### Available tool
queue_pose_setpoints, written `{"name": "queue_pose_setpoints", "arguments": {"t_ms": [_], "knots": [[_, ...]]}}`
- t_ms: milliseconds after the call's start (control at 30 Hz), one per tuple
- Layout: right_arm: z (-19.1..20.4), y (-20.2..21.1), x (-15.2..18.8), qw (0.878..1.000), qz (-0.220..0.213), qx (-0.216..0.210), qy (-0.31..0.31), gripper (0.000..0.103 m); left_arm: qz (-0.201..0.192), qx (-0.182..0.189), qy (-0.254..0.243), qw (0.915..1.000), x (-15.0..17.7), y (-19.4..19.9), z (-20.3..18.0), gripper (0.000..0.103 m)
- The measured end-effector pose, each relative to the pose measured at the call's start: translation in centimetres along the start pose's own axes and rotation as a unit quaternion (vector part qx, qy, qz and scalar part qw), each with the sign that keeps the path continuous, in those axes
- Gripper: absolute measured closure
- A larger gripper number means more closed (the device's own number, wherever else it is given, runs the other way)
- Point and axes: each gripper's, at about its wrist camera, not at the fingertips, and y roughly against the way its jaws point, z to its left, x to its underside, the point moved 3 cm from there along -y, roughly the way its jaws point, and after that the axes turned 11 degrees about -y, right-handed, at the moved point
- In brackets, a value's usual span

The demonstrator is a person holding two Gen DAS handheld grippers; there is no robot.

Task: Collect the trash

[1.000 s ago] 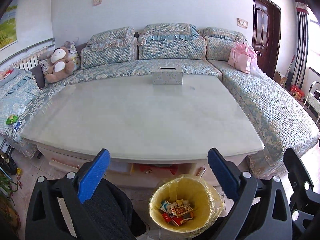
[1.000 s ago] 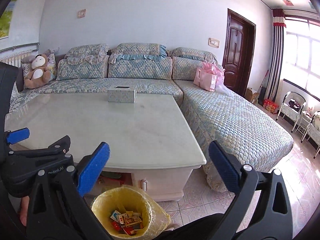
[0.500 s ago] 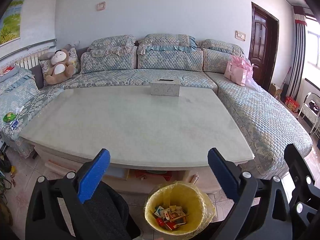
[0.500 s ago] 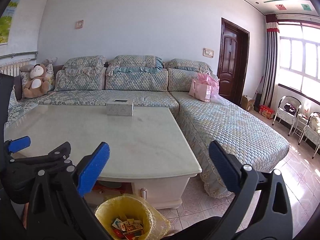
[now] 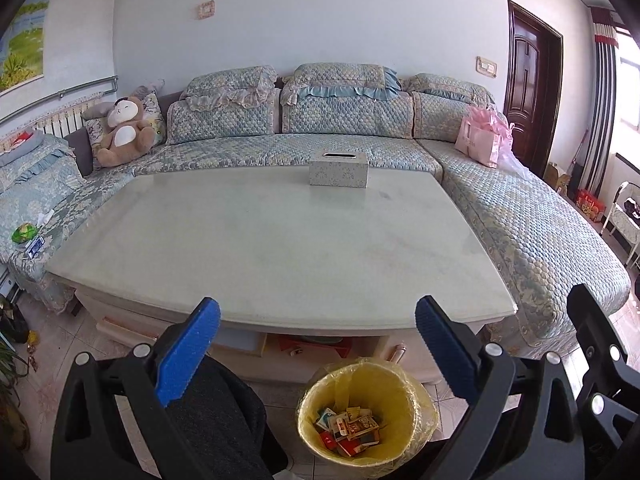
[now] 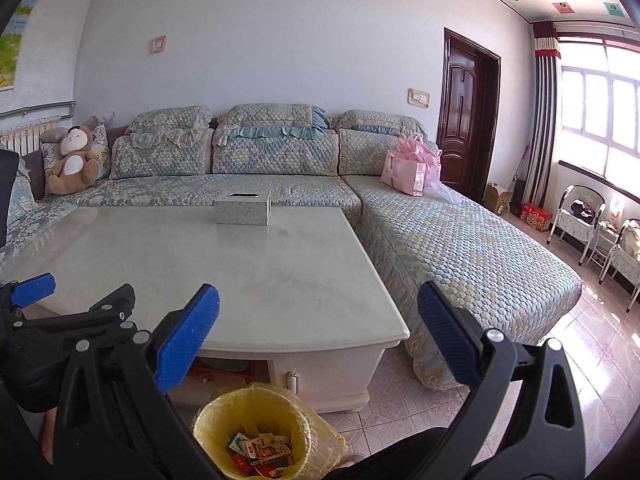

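A bin lined with a yellow bag (image 5: 366, 414) (image 6: 256, 432) stands on the floor in front of the pale coffee table (image 5: 276, 240) (image 6: 224, 264). Several small colourful packets (image 5: 348, 430) (image 6: 260, 452) lie at its bottom. My left gripper (image 5: 318, 344) is open above the bin with nothing between its blue pads. My right gripper (image 6: 318, 340) is also open and holds nothing, up and to the right of the bin. A grey tissue box (image 5: 339, 168) (image 6: 242, 211) sits at the far side of the tabletop.
An L-shaped quilted sofa (image 5: 520, 216) (image 6: 460, 248) wraps around the table, with a plush bear (image 5: 124, 130) at left and a pink gift bag (image 6: 404, 176) at right. Small items (image 5: 26, 236) lie on the left seat. Chairs (image 6: 580, 216) stand by the window.
Both grippers have risen and pulled back; the bin sits lower and looks smaller in both views, and more wall and ceiling show. The jaws stay open.
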Motion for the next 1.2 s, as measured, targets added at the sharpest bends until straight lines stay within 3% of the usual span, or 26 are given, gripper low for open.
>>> {"name": "queue_pose_setpoints", "arguments": {"t_ms": [1200], "knots": [[0.61, -0.57, -0.36, 1.000, 0.007, 0.000, -0.001, 0.006, 0.011, -0.006, 0.000, 0.9999, 0.12, -0.96, 0.30, 0.007]]}}
